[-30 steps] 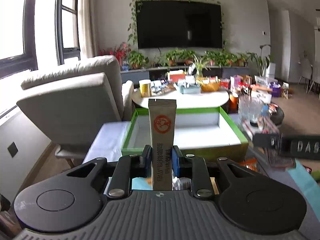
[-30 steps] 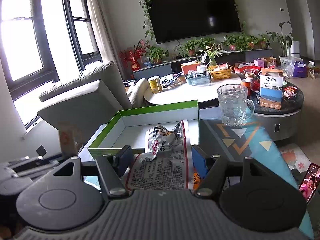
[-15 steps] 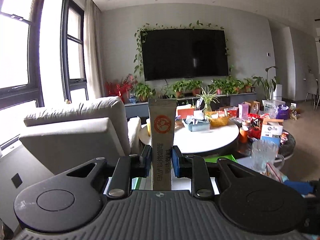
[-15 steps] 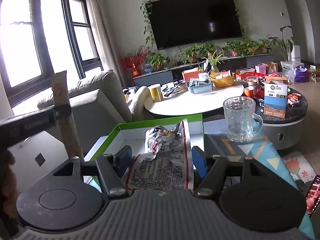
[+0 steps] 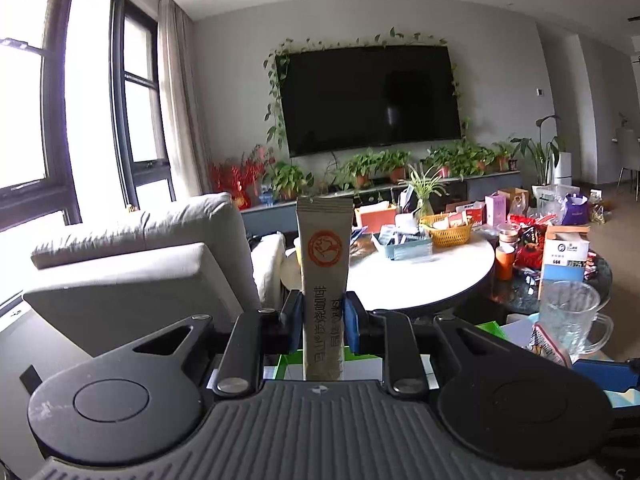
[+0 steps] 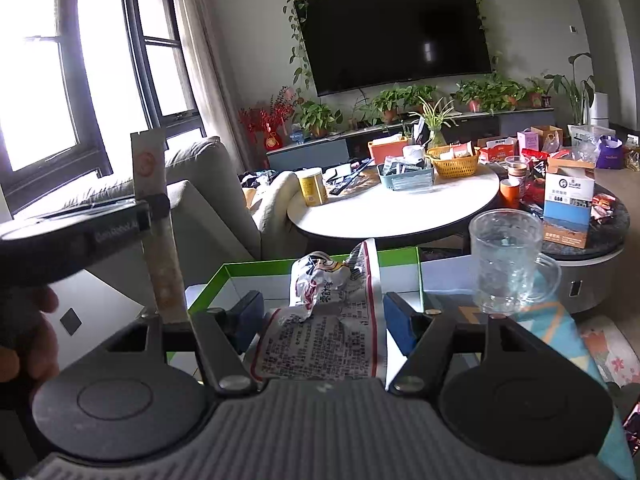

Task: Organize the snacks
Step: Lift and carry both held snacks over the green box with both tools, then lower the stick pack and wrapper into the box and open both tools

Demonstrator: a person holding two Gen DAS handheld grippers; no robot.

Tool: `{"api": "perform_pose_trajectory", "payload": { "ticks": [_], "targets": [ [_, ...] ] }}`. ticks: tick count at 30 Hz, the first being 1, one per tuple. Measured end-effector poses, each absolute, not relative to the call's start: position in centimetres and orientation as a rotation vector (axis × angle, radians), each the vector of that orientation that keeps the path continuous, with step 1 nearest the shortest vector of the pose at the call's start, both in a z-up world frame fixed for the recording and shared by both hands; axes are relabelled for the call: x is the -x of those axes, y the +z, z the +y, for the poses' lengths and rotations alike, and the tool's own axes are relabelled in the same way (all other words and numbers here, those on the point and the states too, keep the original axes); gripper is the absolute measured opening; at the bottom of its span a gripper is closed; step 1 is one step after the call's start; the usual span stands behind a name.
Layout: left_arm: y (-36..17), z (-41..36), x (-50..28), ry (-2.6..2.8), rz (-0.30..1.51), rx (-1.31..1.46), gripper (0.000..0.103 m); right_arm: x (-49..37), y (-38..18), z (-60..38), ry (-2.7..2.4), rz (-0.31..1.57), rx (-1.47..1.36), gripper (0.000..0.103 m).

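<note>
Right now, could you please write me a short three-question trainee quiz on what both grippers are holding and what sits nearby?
1. True or false: the left gripper is shut on an upright stick sachet.
2. What does the right gripper hold? A) a glass mug B) a crinkled snack packet C) nothing
3. Fill in: the white tray beyond the right gripper has a ____ rim.

Key:
1. True
2. B: the snack packet; the glass mug stands apart, to its right.
3. green
</note>
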State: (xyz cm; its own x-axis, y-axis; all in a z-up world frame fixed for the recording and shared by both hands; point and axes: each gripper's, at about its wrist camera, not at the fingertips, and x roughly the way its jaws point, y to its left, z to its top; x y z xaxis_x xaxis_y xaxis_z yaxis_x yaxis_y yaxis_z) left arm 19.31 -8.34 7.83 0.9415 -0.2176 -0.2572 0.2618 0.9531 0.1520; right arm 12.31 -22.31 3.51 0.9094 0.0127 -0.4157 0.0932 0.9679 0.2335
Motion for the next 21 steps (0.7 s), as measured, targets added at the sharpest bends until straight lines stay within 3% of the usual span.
{"api": "perform_pose_trajectory", "payload": {
  "ticks": [21],
  "targets": [
    [1.6,-8.7,-23.8,-0.272,0.472,-0.213,0.021,-16.9,-0.3,-22.0,-0.051,0.578,-0.279,0.033]
  ]
}}
